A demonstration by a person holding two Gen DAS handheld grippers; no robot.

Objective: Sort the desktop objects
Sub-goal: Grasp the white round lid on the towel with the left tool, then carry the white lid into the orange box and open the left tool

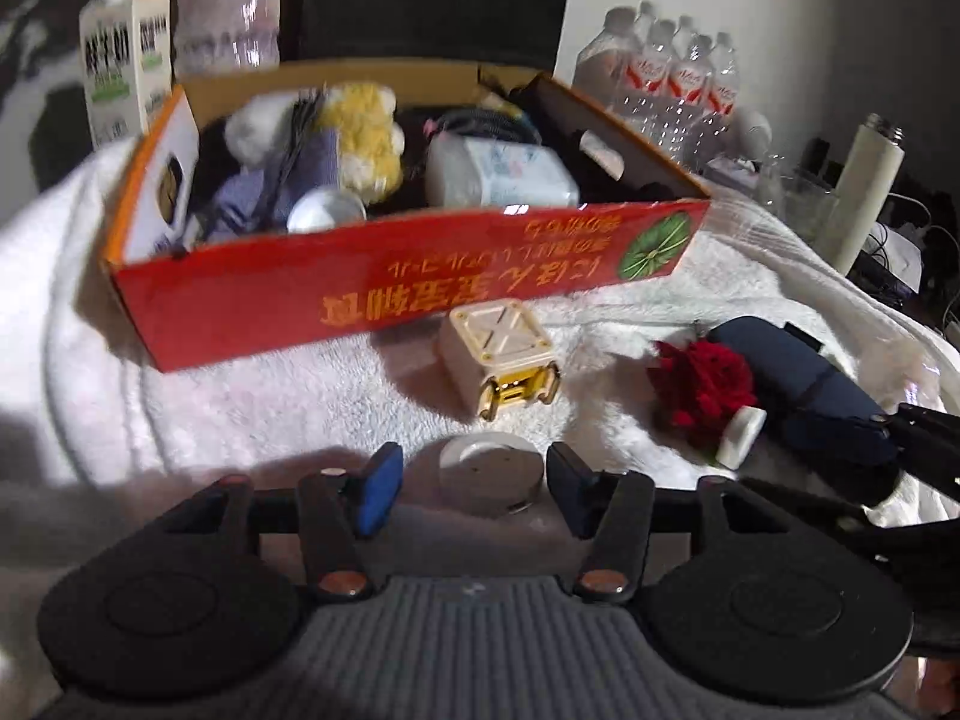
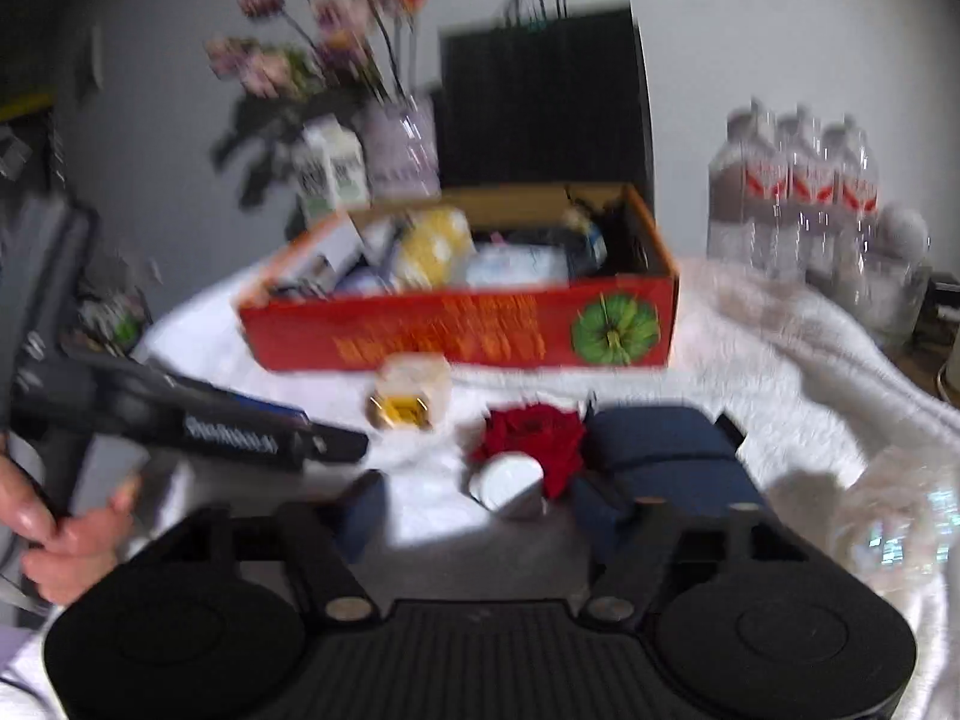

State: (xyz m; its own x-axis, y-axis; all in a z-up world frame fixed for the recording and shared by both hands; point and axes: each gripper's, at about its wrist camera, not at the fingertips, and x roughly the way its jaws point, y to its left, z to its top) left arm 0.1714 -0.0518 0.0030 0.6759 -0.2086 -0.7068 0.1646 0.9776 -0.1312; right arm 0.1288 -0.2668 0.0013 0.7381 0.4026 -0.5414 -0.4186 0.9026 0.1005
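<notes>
Because the right wrist view is smeared with blur, print on the box (image 2: 456, 330) and most of its contents cannot be read there; the left view is sharper but also soft at the edges. Left gripper (image 1: 474, 489): jaws wide apart, a round grey-white disc (image 1: 489, 471) lying on the towel (image 1: 240, 396) between the fingertips, contact not discernible. Right gripper (image 2: 480, 516): jaws also spread wide, holding nothing; the right finger overlaps the navy case (image 2: 660, 456), and whether it touches cannot be told. Box is red cardboard, open-topped, lettering upside down in the left view, green round emblem at one end. Inside: a yellow fluffy item (image 1: 366, 138), a white fluffy item (image 1: 258, 120), blue-grey cloth (image 1: 264, 192), a white packet (image 1: 498, 171), a round silver object (image 1: 324, 210), dark cables at the back; the far right compartment is too dark to make out. On the towel in front of the box: a cream cube with gold fittings (image 1: 498, 360), just beside the box wall; a red rose (image 1: 702, 387) on a white base, touching the navy case. Behind the box: milk carton (image 1: 126, 54), clear jar, black bag (image 2: 546, 102), flowers (image 2: 324, 30). To the right: bottled water pack (image 1: 666, 78) and a white flask (image 1: 864, 192). The person's hand (image 2: 66, 534) shows at the left edge, cut off.
</notes>
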